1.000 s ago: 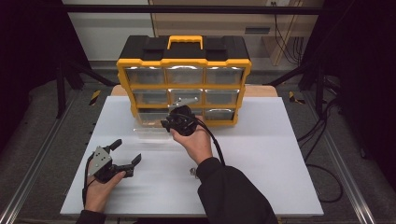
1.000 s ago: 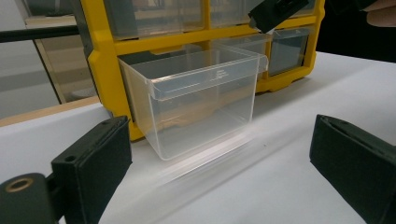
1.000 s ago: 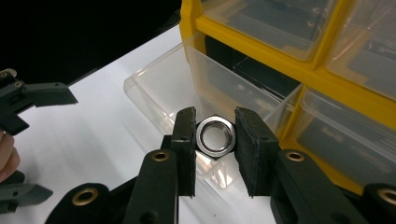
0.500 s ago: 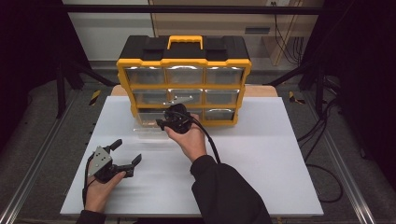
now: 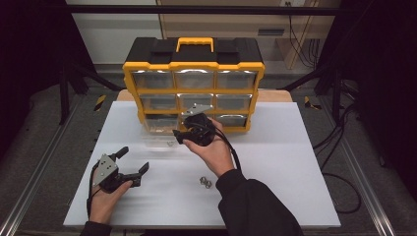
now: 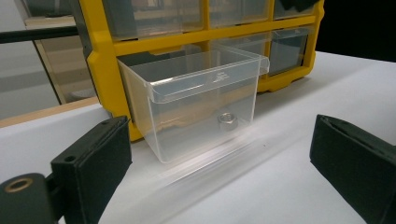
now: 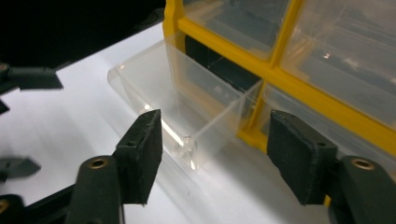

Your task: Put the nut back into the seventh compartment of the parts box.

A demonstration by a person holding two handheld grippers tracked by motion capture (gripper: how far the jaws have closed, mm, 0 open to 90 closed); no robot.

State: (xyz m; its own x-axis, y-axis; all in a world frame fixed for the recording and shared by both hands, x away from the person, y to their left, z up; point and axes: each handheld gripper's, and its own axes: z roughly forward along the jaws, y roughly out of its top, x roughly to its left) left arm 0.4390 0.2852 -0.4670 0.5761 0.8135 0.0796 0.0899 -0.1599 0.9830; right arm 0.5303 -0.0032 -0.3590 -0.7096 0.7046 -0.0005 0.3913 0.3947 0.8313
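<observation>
While the clear drawer (image 5: pixel 160 132) juts from the organizer's (image 5: pixel 193 81) bottom-left slot holding one nut (image 6: pixel 228 121), the right tool (image 5: pixel 183 136), just opening and empty, hovers at its front corner; the left tool (image 5: pixel 134 163) rests wide on open tabletop (image 5: pixel 285 162) nearer the person.

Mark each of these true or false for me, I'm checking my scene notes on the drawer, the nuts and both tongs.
1. The clear drawer at the cabinet's bottom left is pulled out. True.
2. That drawer is empty. False: one nut lies inside.
3. Two more nuts lie on the white table. True.
4. The right tongs grip the drawer. False: their jaws have just been opening and hold nothing.
5. The left tongs are shut. False: they are open, near the table.
</observation>
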